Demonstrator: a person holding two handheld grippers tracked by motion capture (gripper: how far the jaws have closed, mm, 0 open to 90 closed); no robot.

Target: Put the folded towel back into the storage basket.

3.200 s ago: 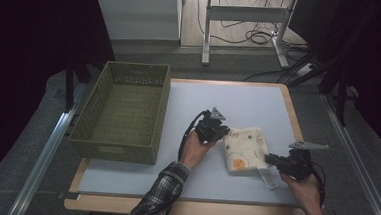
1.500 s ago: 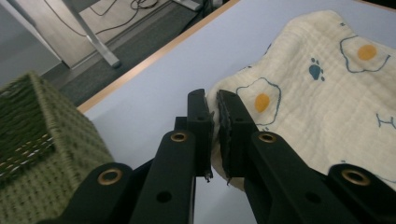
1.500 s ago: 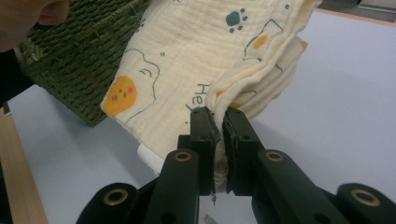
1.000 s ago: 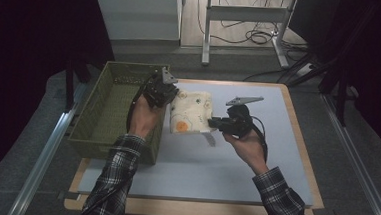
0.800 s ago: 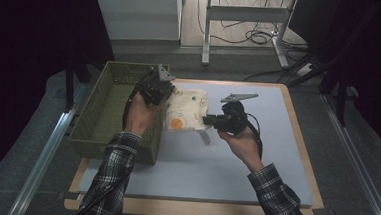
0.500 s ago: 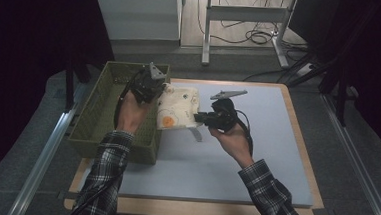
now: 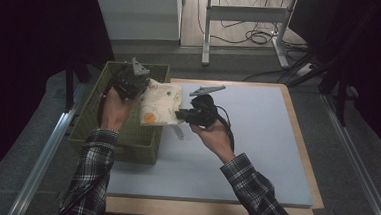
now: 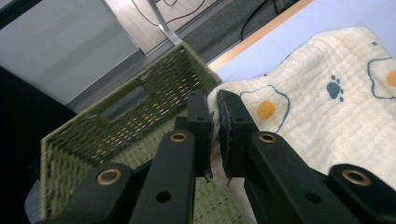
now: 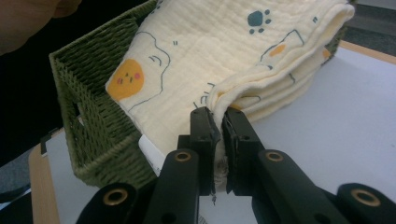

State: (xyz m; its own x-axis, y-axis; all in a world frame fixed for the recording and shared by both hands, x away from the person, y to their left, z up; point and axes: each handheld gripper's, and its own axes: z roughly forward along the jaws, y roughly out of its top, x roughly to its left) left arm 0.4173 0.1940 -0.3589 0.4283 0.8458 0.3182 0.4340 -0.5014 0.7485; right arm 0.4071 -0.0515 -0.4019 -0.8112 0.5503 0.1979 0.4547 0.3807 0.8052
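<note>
While held aloft: the folded cloth [image 7: 161,103] hangs at centre left of the high view, over the near right rim of the basket [image 7: 141,139].
Hidden: the basket floor, behind cloth and hands.
Left gripper [image 8: 215,109]: jaws nearly closed, pinching the cloth's edge, seen close in the left gripper view.
Right gripper [image 9: 217,119]: jaws narrow, clamping the stacked folds; a white tag shows below.
Materials: cream crinkled muslin printed with eggs and paw prints; green woven wicker; blue table mat [image 7: 256,141].

My arms and tools

Plaid sleeves [image 7: 92,171]; black grippers, left gripper [image 8: 214,116] and right gripper [image 9: 218,125], brass-ringed screws, grey three-cornered plates, black cables.
</note>
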